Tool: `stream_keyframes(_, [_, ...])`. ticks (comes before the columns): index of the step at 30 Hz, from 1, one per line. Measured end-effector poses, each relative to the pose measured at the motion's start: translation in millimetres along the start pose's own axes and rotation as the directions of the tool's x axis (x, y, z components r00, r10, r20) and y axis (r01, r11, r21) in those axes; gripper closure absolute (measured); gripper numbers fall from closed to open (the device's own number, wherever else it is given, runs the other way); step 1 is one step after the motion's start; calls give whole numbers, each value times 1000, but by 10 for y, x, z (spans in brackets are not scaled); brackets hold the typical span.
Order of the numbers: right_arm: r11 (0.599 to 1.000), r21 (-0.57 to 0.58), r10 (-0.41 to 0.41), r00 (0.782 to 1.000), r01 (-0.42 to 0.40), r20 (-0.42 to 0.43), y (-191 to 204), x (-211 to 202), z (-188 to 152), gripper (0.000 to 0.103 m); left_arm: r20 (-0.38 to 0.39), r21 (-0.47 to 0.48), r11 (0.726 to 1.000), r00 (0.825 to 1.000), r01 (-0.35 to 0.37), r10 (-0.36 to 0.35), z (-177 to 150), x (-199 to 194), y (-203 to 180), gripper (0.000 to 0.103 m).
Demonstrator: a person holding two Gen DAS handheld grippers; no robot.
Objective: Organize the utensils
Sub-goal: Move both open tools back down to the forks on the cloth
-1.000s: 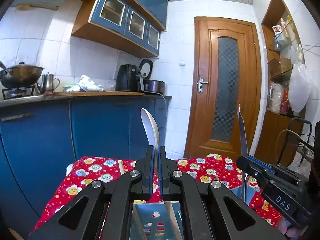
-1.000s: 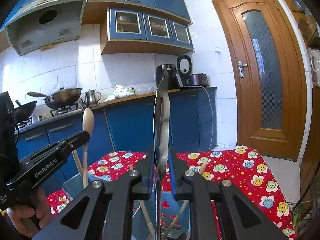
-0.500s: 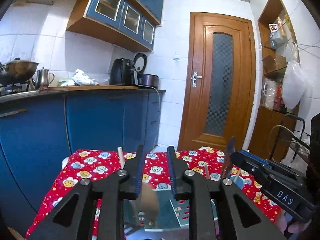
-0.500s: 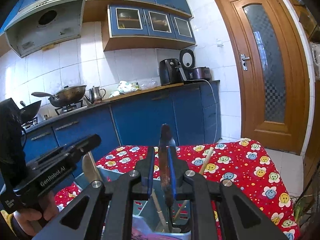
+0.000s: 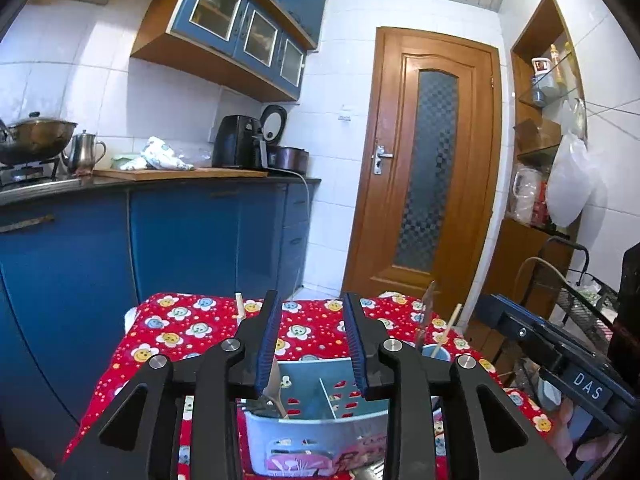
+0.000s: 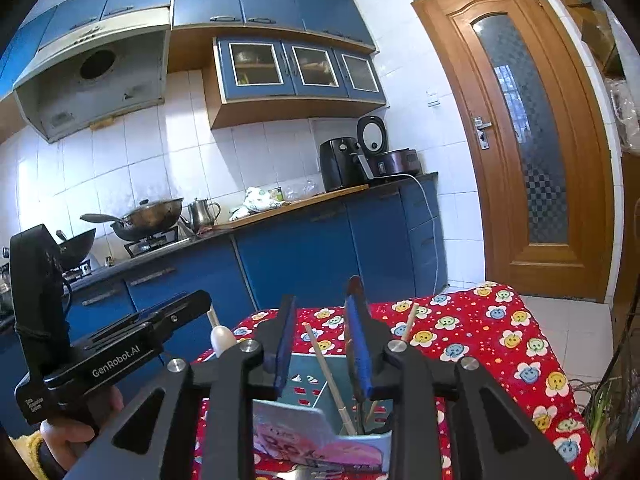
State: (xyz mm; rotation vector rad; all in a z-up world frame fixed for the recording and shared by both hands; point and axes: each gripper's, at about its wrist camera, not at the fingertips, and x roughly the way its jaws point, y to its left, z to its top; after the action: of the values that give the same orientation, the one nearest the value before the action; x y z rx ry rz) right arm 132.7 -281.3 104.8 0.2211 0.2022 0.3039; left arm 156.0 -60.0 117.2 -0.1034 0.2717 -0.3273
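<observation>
Bench (image 5: 168, 340) under a red flowered cloth (image 6: 500, 340) stretches ahead of both hand-held grippers and carries the task's things. Directly below and just ahead of the left hand-held gripper (image 5: 310, 344) stands a pale blue utensil caddy (image 5: 320, 428), split by inner walls into compartments. A spoon (image 5: 276, 390) leans in the compartment under the left finger, its pale handle showing in the right wrist view just beyond the left hand-held gripper's tip. The left hand-held gripper's jaws are spread wide, with nothing between them.

The right hand-held gripper (image 6: 320, 344) hangs over the same caddy, jaws likewise spread and gripping nothing. A dark-handled knife (image 6: 355, 292) stands upright in the compartment under it, its handle right beside the right finger; whether the two touch cannot be told. Thin wooden chopsticks (image 6: 328, 376) lean in the caddy between the fingers, one more slanting off just past the right finger.
</observation>
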Motion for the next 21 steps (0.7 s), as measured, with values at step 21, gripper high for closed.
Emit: stream_keyframes(21, [994,90,-50,995,57,-83,-44,-551,-298,71,-149,47,998,988,36,-29,-211,-485,44,71])
